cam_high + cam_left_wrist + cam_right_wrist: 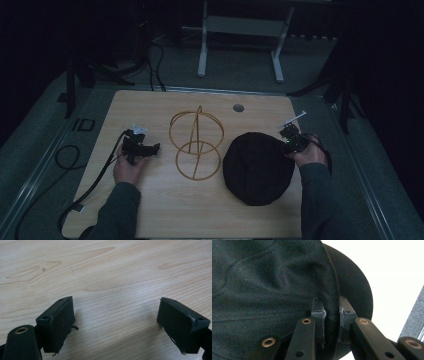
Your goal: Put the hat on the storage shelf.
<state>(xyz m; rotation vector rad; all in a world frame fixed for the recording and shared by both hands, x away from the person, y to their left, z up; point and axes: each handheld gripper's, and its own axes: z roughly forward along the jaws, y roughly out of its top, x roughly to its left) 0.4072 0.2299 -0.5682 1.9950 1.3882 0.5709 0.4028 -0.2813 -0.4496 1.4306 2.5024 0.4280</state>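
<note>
One black fabric cap lies on the right of the light wooden table, its right edge pinched between the closed jaws of the right gripper. One golden wire stand sits mid-table. The left gripper, at the left, stands open over bare wood.

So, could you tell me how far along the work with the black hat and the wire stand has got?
Done: the right gripper has shut on the black hat at its edge. In hand: that grip; the hat lies right of the gold wire stand, apart from it. Left: probably lifting the hat onto the stand, which bears nothing. The left gripper is open over the bare wooden table.
</note>
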